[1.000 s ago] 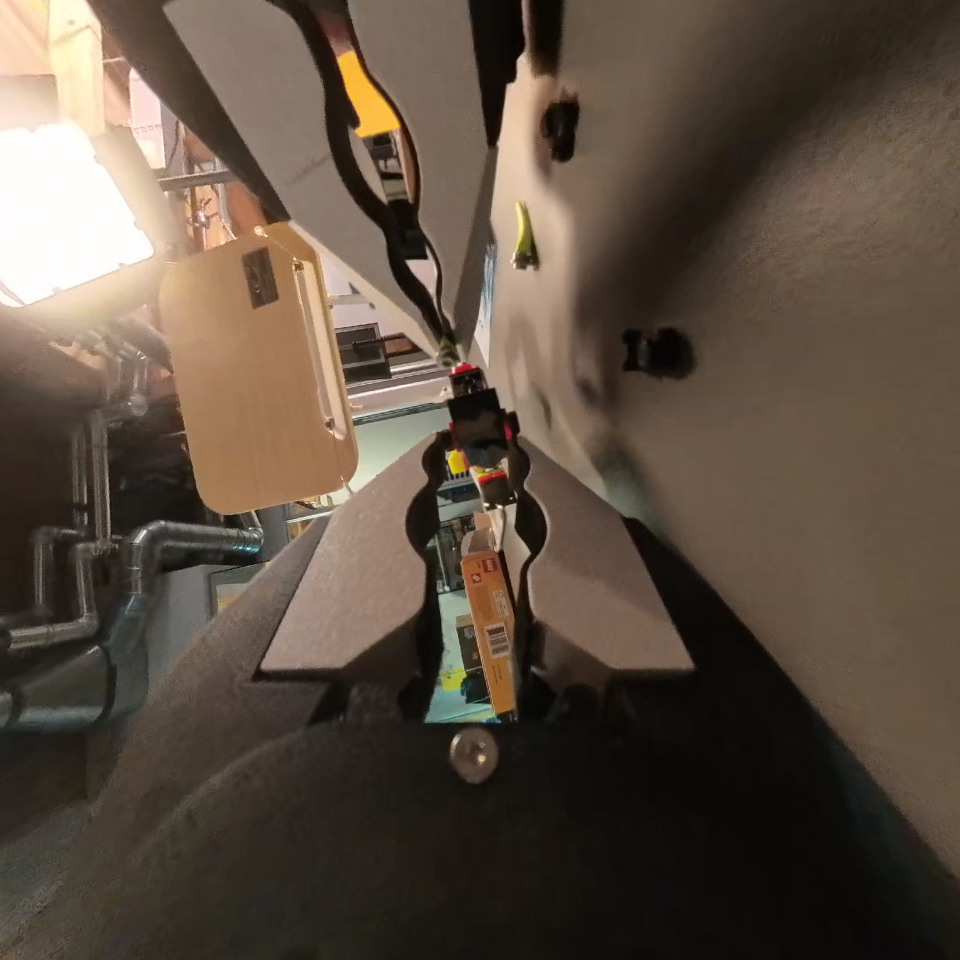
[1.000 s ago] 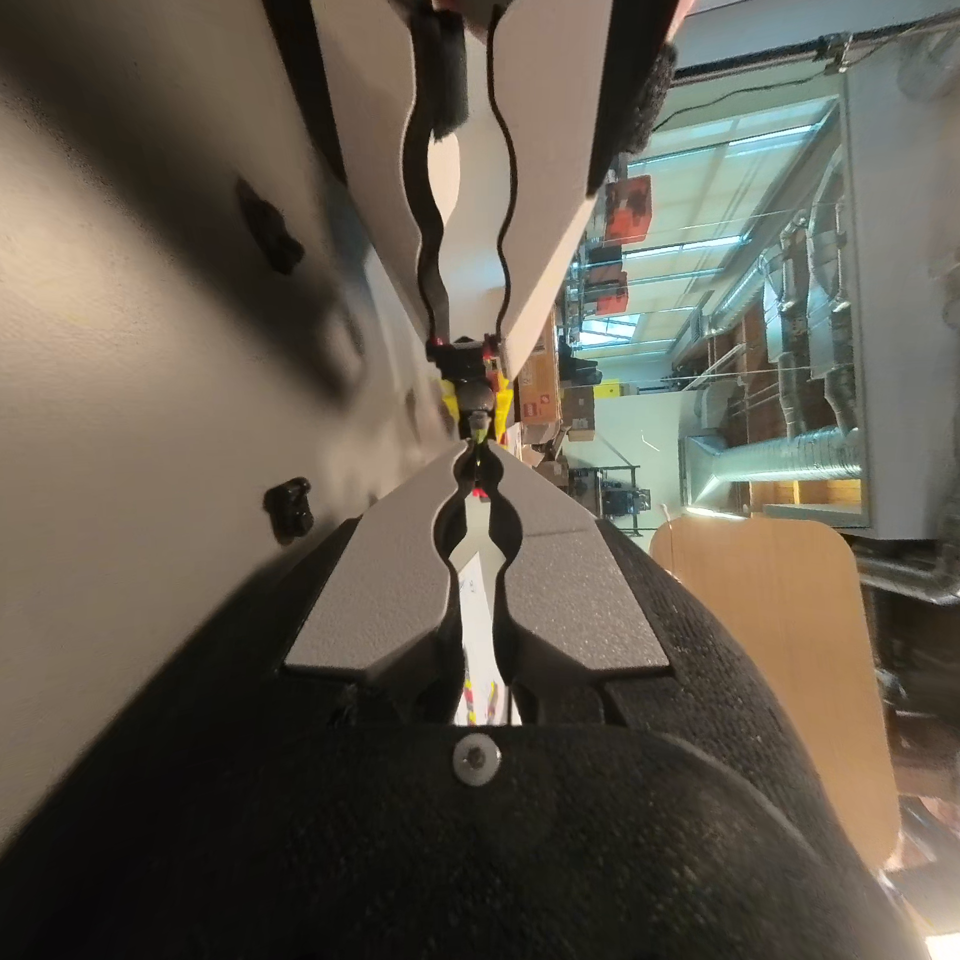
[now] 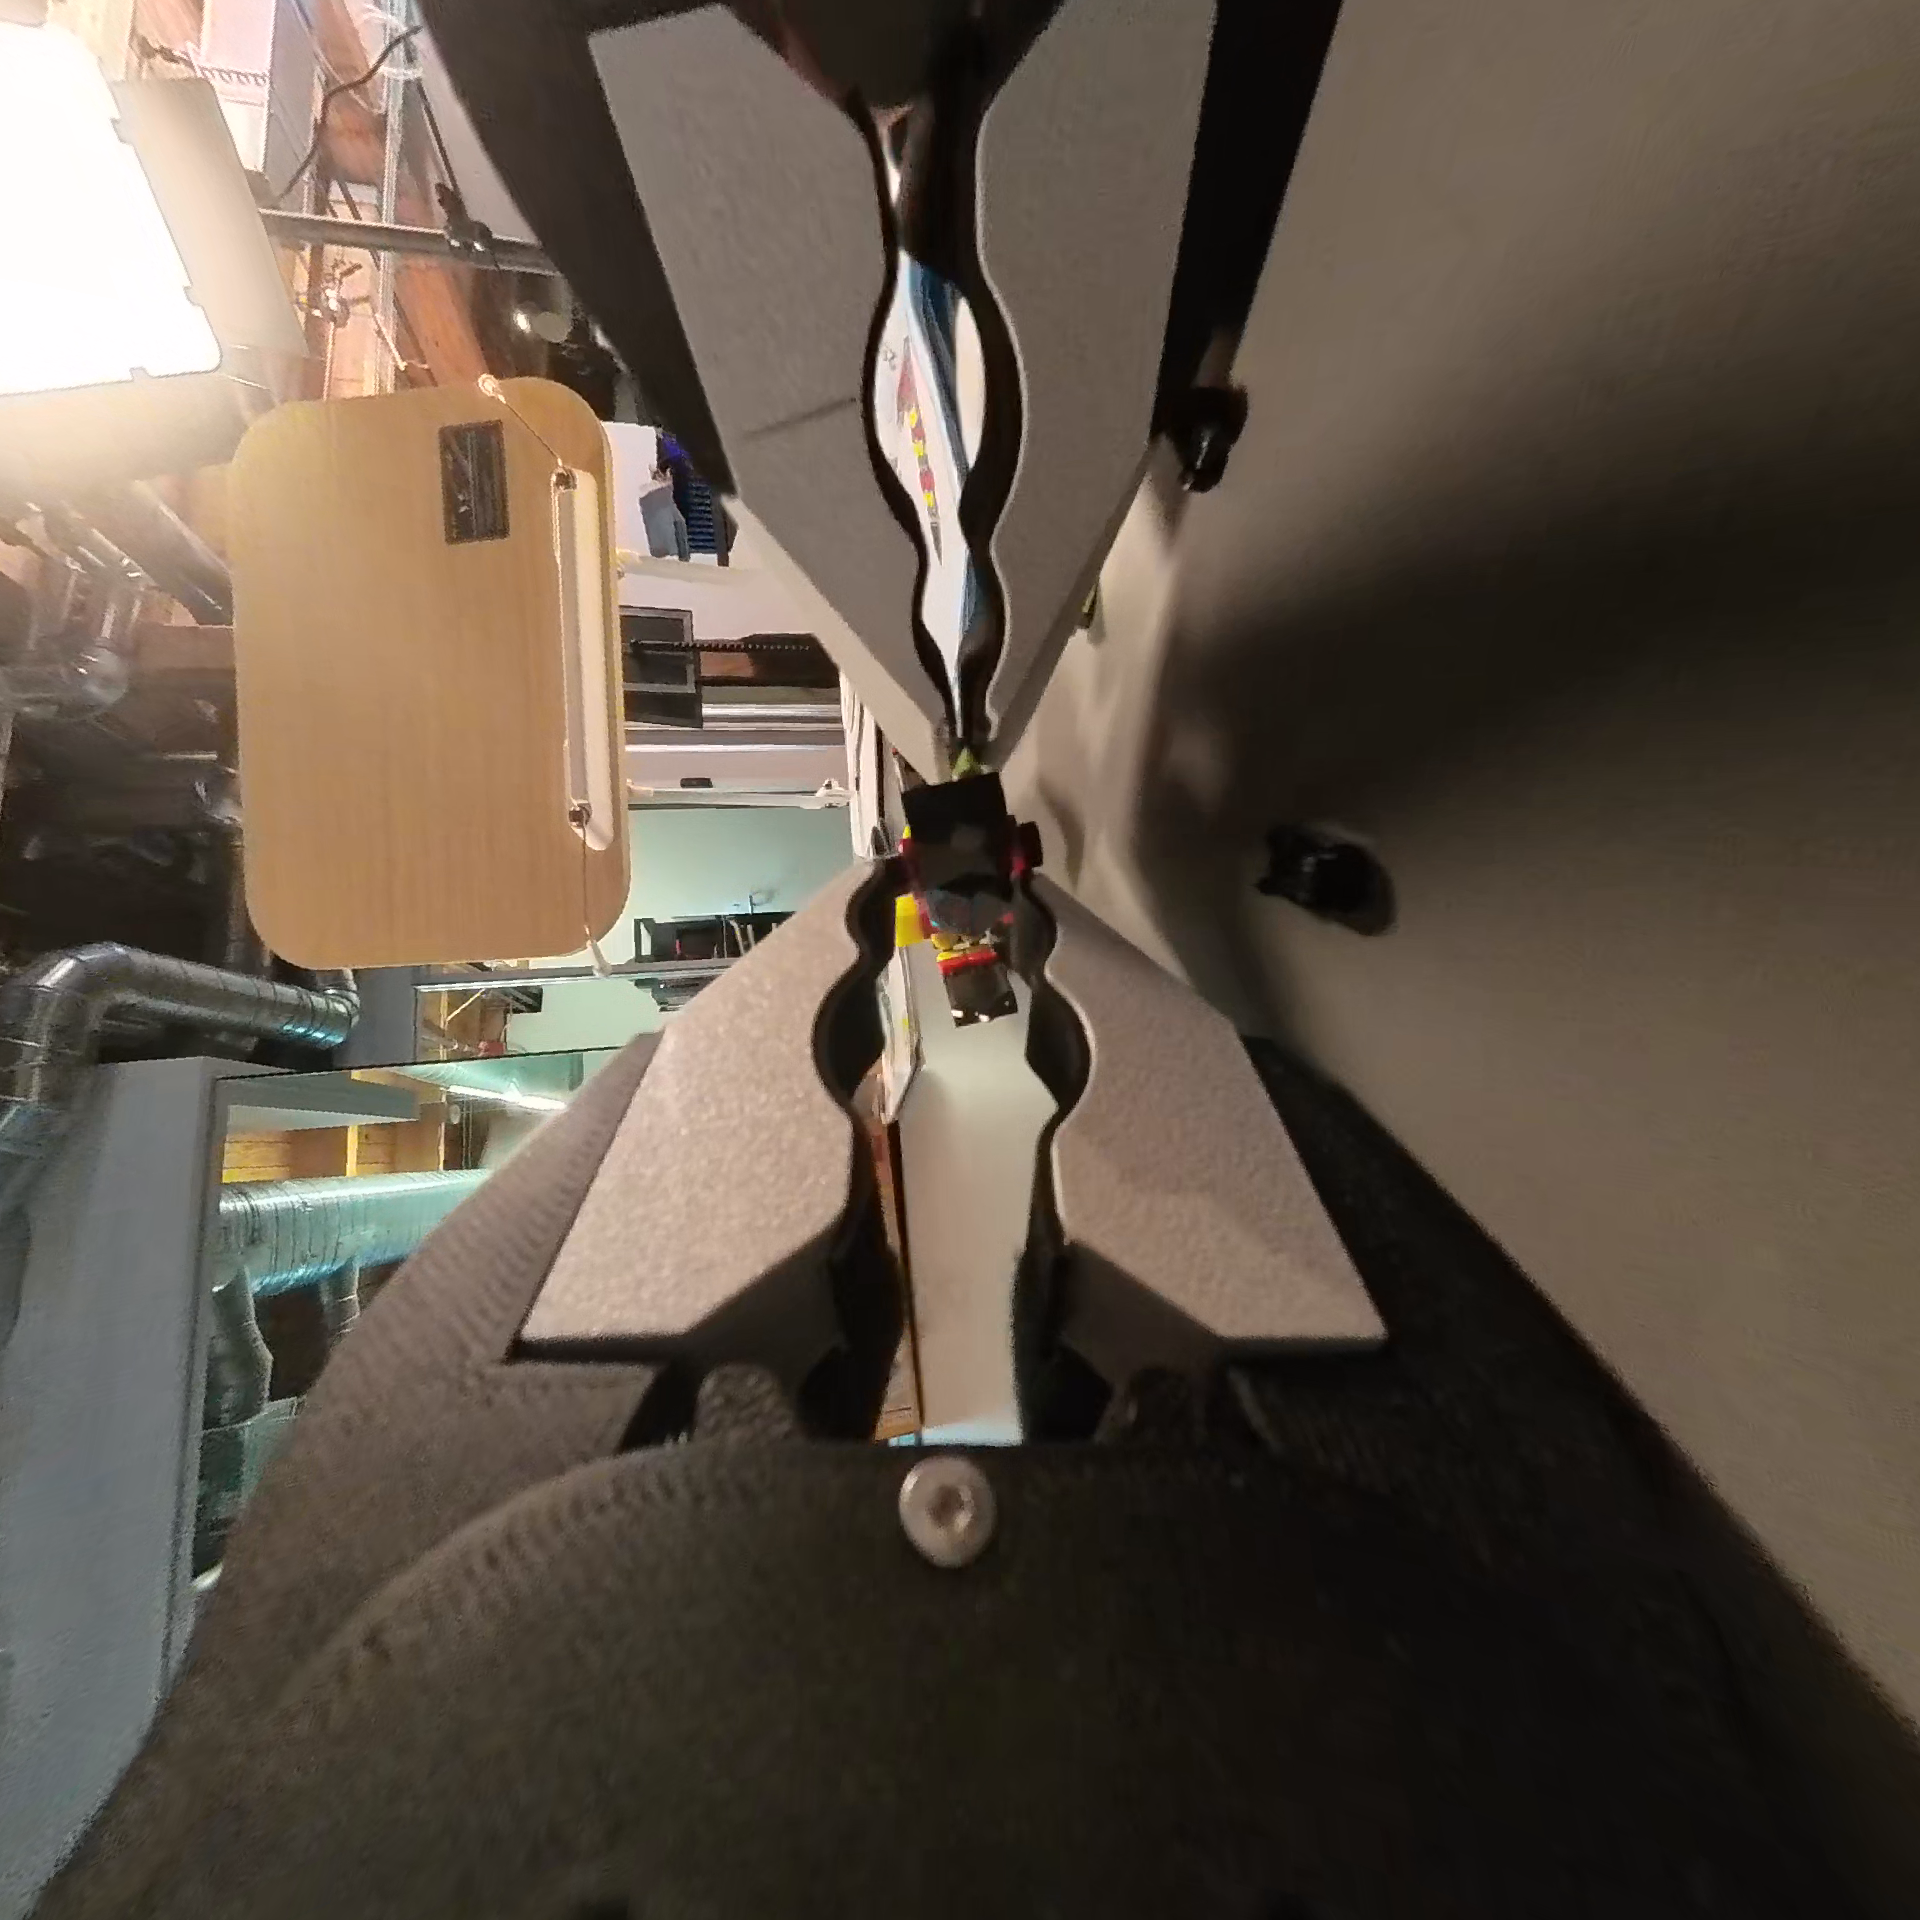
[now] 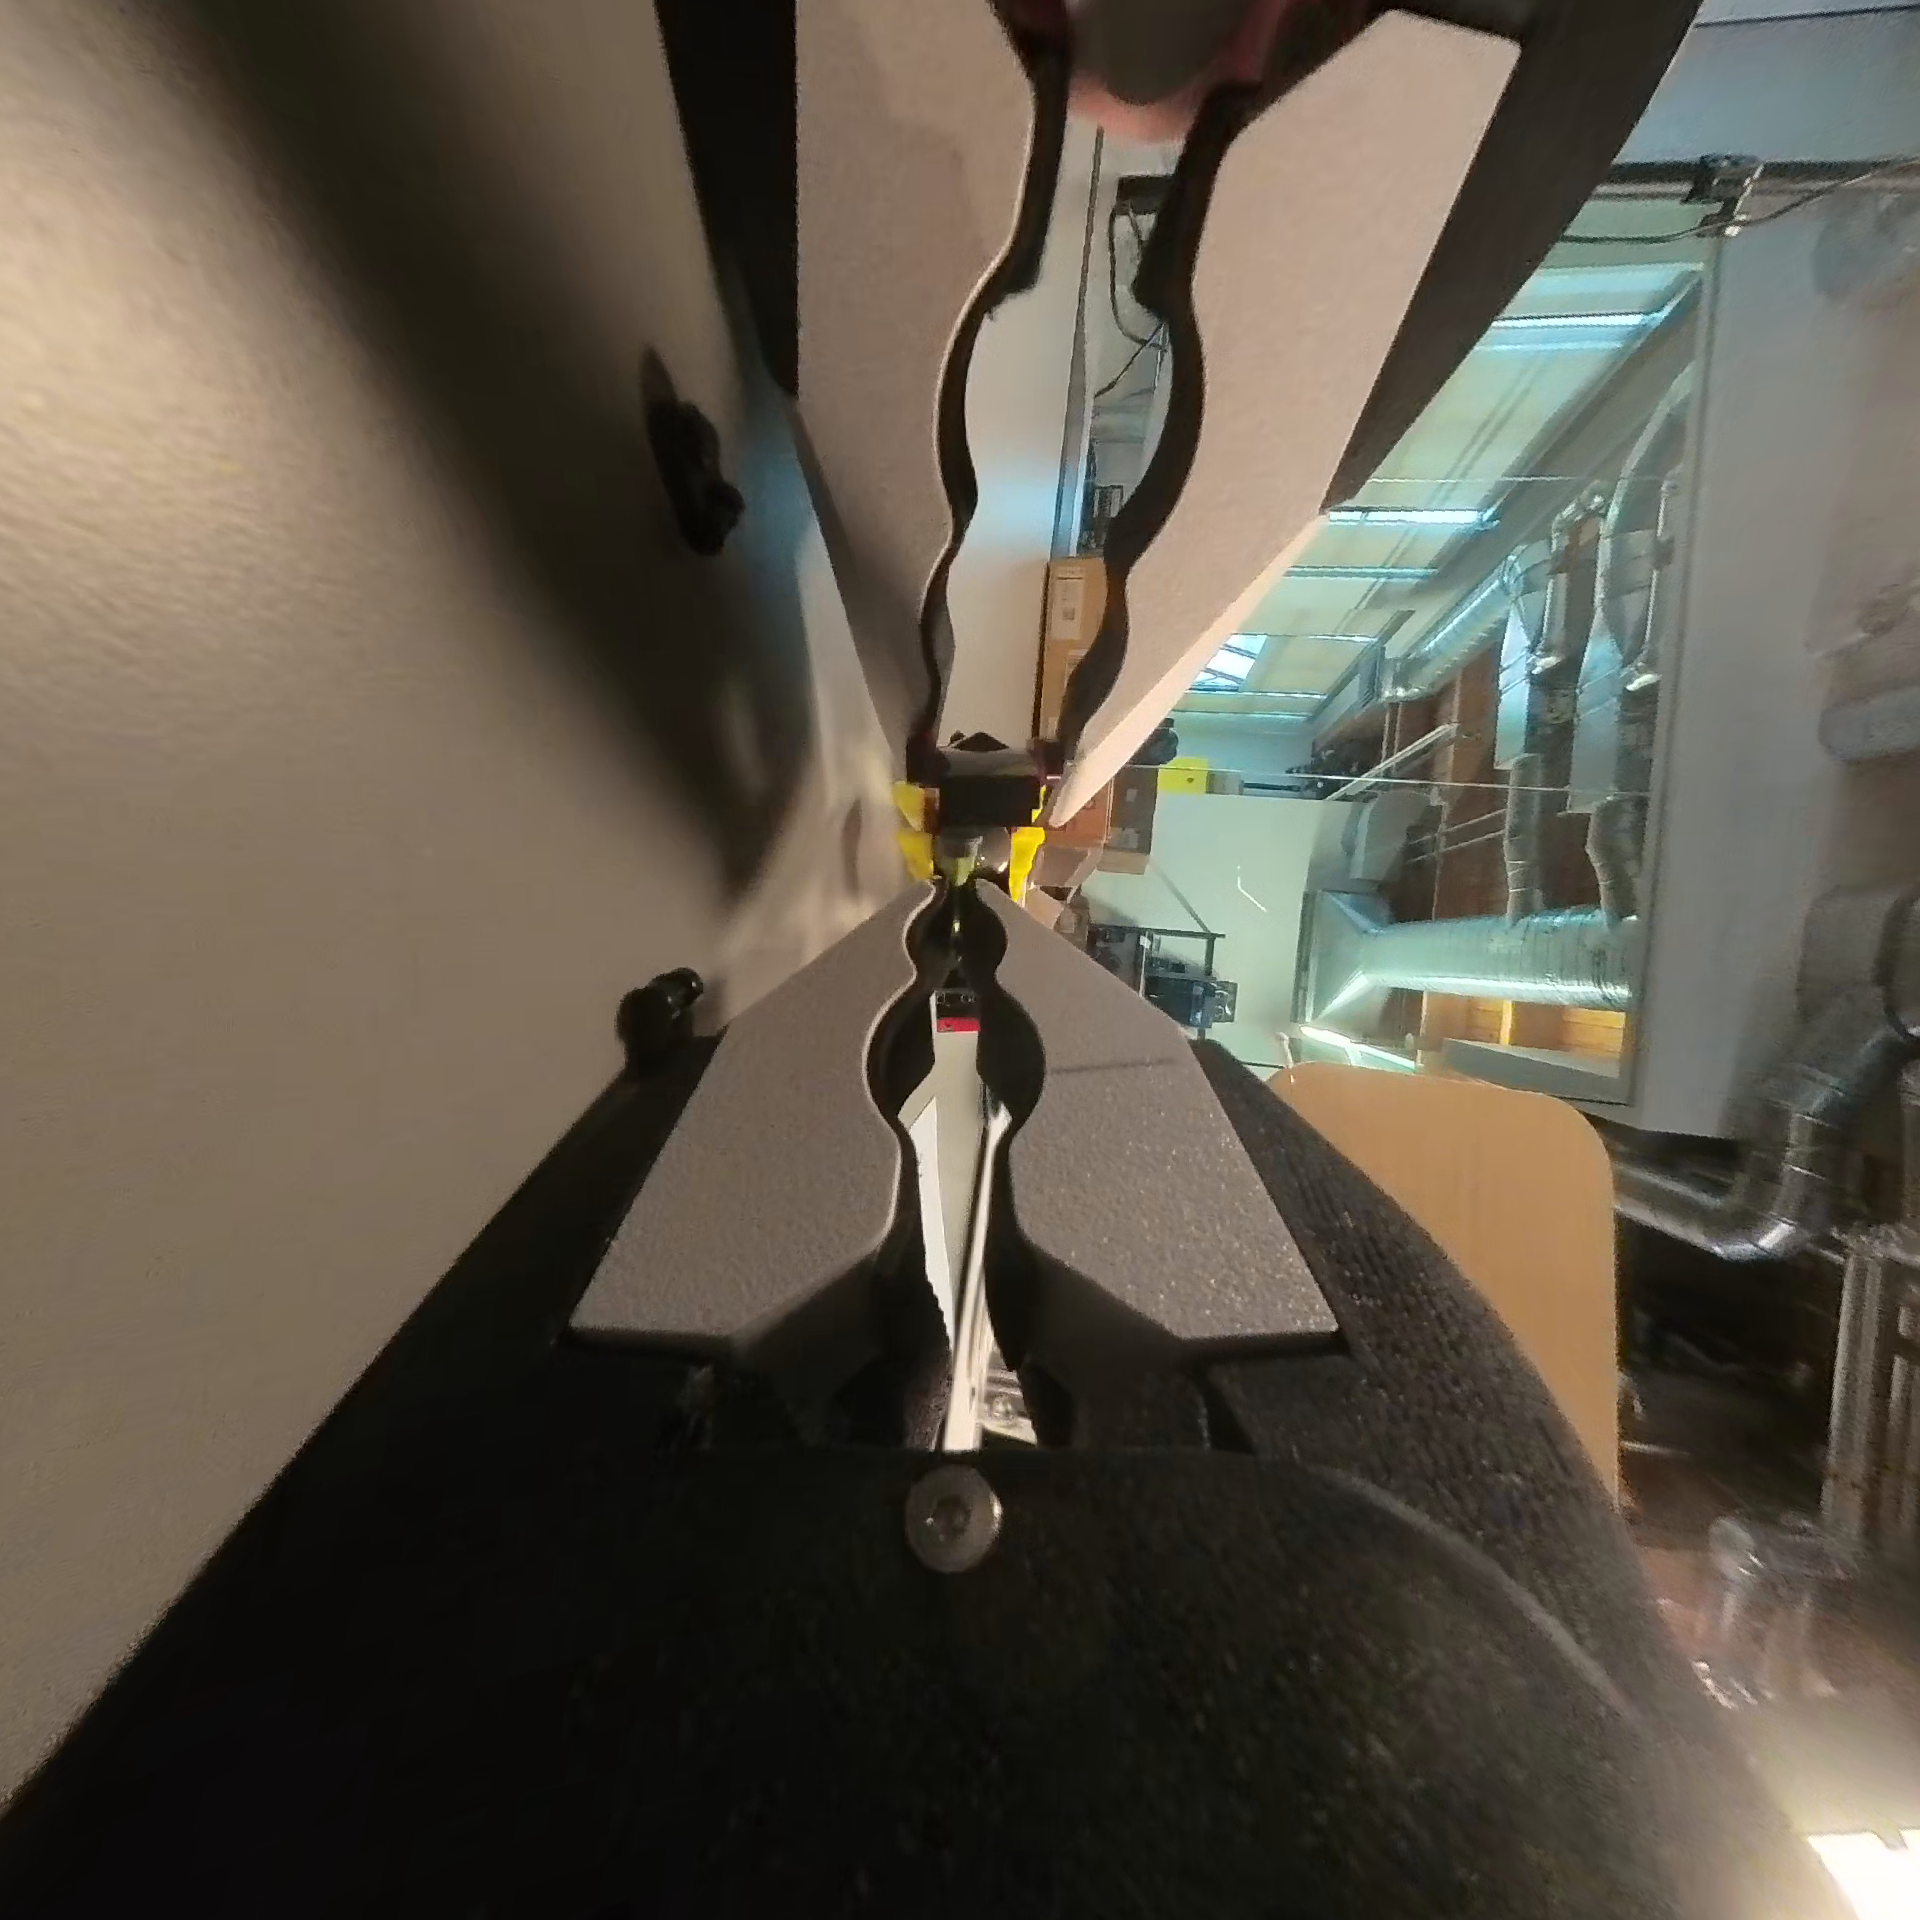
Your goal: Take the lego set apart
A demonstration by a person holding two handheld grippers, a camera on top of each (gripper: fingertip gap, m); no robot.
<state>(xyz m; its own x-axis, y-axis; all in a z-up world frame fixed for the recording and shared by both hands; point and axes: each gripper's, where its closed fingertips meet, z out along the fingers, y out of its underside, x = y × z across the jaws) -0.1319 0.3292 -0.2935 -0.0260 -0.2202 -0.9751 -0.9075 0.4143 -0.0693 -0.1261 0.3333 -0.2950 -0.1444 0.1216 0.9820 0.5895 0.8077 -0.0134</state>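
You hold the lego set [image 3: 961, 862] between both closed grippers, left gripper [image 3: 961, 899] and right gripper [image 4: 956, 896] pinching its yellow-green piece [image 4: 954, 868]; pull straight apart.

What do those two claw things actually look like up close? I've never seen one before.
Both look alike. The left gripper and right gripper each have two flat, grainy grey fingers tapering to a point, with wavy black inner edges. The fingers sit on a black, textured body with one silver screw in the middle. No cables, sleeves or hands show clearly.
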